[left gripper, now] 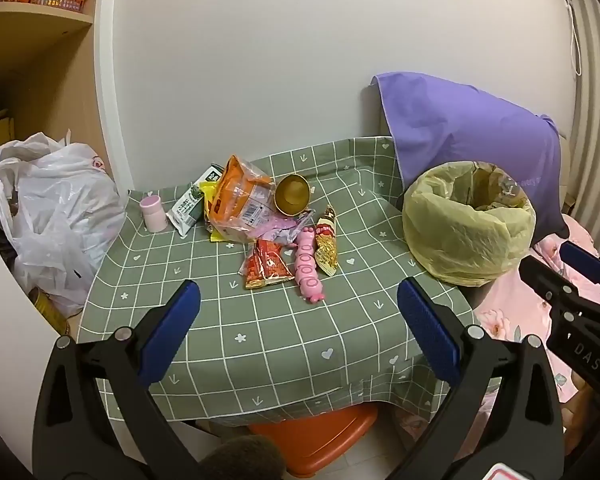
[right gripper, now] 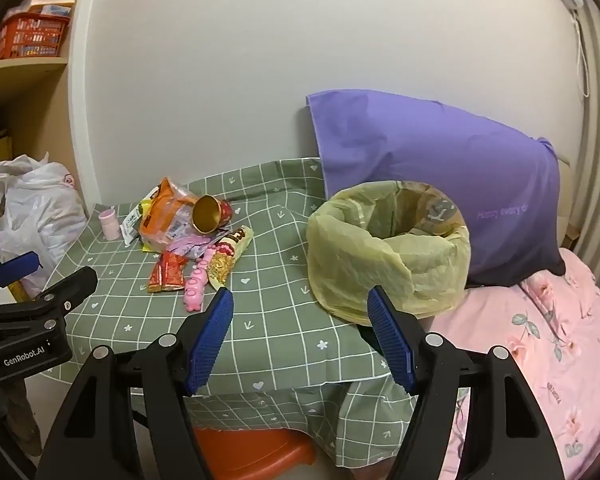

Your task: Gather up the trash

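Left gripper [left gripper: 298, 312] and right gripper [right gripper: 300, 322] gaping, empty; wrapper pile [left gripper: 260, 220] at twelve o'clock, lined bin [left gripper: 468, 224] at two, purple pillow [left gripper: 472, 132] behind.

In the right wrist view, "GenRobot.AI" stood in white letters on the black body of the left claw [right gripper: 14, 276] at the lower left of the frame. Faint pale lettering, "Happy every d", with the rest unreadable, ran across the purple pillow [right gripper: 440, 184] at the right. In the left wrist view, "DAS" read on the black body of the right claw [left gripper: 580, 264] at the right edge, while the print on the snack wrappers was too small to read.
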A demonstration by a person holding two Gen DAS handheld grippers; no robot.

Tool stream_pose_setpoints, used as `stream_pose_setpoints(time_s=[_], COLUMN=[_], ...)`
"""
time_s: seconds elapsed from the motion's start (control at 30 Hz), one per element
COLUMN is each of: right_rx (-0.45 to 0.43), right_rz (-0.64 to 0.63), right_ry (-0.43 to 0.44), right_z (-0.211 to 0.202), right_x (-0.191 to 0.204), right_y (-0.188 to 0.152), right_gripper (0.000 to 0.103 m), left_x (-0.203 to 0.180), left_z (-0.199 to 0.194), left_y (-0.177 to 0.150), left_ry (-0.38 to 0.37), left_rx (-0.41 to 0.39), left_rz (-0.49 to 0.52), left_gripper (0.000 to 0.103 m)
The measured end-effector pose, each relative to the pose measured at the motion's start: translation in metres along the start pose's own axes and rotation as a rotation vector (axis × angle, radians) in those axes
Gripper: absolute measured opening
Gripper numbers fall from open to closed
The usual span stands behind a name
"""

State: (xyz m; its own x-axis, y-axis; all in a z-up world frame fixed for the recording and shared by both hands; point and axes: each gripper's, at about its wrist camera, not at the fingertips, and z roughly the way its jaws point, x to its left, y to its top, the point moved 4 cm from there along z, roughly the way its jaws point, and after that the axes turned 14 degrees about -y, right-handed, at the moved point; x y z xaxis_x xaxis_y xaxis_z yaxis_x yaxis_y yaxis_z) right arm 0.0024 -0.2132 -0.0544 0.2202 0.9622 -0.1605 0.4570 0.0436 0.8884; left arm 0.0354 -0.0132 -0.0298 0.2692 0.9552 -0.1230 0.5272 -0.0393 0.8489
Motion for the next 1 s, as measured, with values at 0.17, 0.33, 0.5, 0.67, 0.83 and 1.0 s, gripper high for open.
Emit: stream_pose_setpoints(time_s=[0.17,0.33,0.5,0.67,0.83,1.0], right_rx=[0.005,0.005,0.005,0.002,0.000,0.000], right_rz=[0.005,0.003,0.010,0.022,0.029,0.032], right_ry=[-0.005,-0.006,-0.006,-0.010,-0.014,-0.018], right_z=[-0.001,-0.002,-0.002,-0.004,-0.006,-0.007], right_x=[-0.001,0.000,-0.001,-0.005,-0.009,-0.010], right_y=[-0.001,0.000,0.000,0.001,0.001,0.001], right_gripper=[0.066,0.066,0.066,0.066,0.066,0.066], left_x=[0.004,0.003,0.000,-0.001,-0.002,-0.004], left_z=[0.002,0.001,0.000,-0.002,-0.003,-0.005], left_y=[-0.001,0.000,0.000,0.002,0.002,0.003], left_ry=[-0.013,-0.015,-0.020,-0.029,-0.033,-0.037], left_rx=[0.006,-0.002,0.001,-0.001,0.000,0.000], left_rz=[-0.001,0.009,0.016,0.024,0.024,0.029], left_gripper=[0.094,0.094,0.094,0.094,0.094,0.094])
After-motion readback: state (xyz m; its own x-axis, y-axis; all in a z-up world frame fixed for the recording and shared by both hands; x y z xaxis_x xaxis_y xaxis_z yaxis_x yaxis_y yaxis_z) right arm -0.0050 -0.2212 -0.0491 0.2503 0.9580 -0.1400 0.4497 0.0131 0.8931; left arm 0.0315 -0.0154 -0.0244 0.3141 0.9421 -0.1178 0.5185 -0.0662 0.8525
